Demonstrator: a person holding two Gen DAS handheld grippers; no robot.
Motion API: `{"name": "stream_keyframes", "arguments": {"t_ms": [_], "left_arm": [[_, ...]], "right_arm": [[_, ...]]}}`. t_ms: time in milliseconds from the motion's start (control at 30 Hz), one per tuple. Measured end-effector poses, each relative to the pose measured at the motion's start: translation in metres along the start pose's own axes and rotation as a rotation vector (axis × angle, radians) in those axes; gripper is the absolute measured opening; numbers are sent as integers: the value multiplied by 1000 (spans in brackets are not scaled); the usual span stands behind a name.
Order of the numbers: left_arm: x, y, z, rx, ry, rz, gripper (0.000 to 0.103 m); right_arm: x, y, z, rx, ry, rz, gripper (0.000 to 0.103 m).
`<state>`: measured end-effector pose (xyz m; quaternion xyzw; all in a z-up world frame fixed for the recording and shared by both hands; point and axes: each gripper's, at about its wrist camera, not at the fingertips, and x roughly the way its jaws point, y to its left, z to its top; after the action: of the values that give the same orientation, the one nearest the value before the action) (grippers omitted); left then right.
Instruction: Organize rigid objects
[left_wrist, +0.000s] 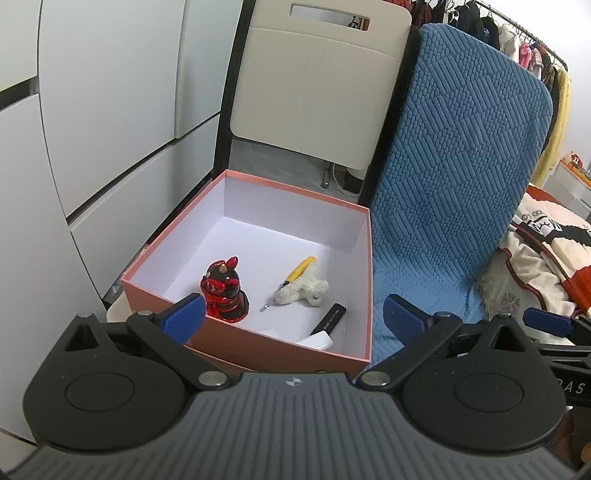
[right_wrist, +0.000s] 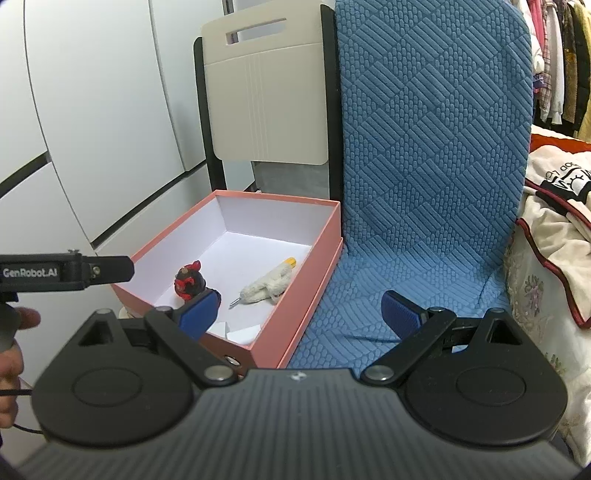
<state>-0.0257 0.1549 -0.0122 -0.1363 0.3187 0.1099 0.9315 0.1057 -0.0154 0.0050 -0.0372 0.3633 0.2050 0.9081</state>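
Note:
A pink box (left_wrist: 159, 266) with a white inside stands on a chair seat; it also shows in the right wrist view (right_wrist: 317, 251). In it are a red and black figurine (left_wrist: 223, 291) (right_wrist: 189, 282), a yellow-handled tool (left_wrist: 299, 271) under a white fuzzy piece (left_wrist: 304, 290) (right_wrist: 264, 286), a black stick (left_wrist: 330, 317) and a white item (left_wrist: 321, 339). My left gripper (left_wrist: 293, 317) is open and empty, just before the box's near edge. My right gripper (right_wrist: 301, 314) is open and empty, over the box's right wall and the blue cushion (right_wrist: 424, 184).
A cream chair back (left_wrist: 314, 92) rises behind the box. White cabinet doors (left_wrist: 92, 129) stand at the left. The blue cushioned seat (left_wrist: 450, 184) is right of the box. A cream blanket (right_wrist: 554, 229) lies at the far right, clothes hang behind.

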Motion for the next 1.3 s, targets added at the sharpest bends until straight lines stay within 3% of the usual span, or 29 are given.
{"name": "stream_keyframes", "arguments": {"t_ms": [1300], "left_arm": [[-5,6,-3,-14,-6,31,103]], "right_arm": [[-4,2,1,-27,-1,3,97]]}}
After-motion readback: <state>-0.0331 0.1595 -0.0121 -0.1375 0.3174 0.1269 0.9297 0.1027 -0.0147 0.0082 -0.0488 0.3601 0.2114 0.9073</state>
